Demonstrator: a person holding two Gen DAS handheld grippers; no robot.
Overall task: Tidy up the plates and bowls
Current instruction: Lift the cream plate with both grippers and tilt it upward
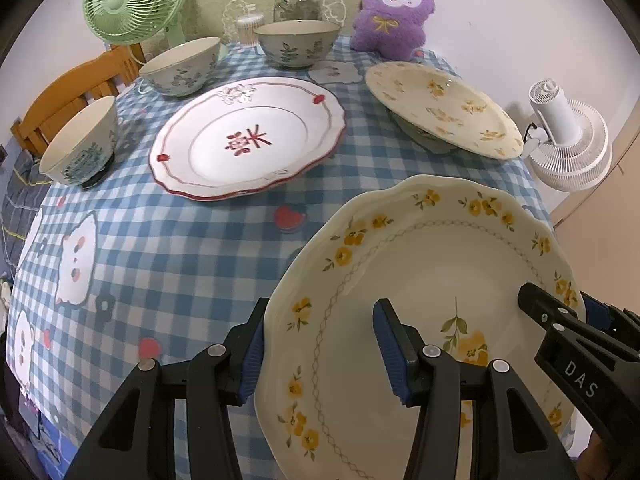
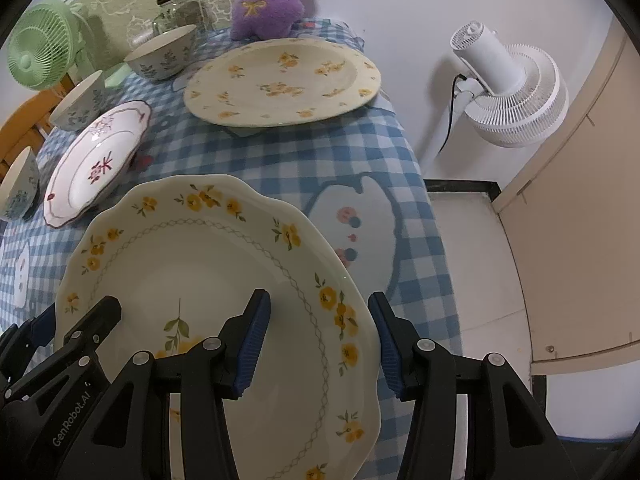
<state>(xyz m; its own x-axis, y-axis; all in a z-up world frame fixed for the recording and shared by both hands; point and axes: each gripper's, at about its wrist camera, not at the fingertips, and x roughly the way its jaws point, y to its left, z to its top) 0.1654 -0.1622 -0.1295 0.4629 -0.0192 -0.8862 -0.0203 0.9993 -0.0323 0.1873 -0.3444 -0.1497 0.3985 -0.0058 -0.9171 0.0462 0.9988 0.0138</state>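
Note:
A scalloped cream plate with yellow flowers [image 1: 432,256] [image 2: 200,256] hangs above the checked tablecloth, held between both grippers. My left gripper [image 1: 322,320] [image 2: 76,312] is shut on its left rim, one finger outside the edge and one on the inner face. My right gripper [image 2: 320,308] [image 1: 560,300] grips the right rim the same way. Beyond it lie a white plate with red trim [image 1: 248,140] [image 2: 96,164] and a flat cream flowered plate [image 1: 444,108] [image 2: 280,80] propped on a bowl. Three bowls stand along the left and back [image 1: 80,144] [image 1: 182,66] [image 1: 296,42].
A purple plush toy [image 1: 394,16], a glass jar [image 1: 298,2] and a green fan [image 1: 134,0] line the back of the table. A white fan [image 2: 508,88] stands off the right table edge [image 2: 432,240]. A wooden chair [image 1: 68,92] sits at the left.

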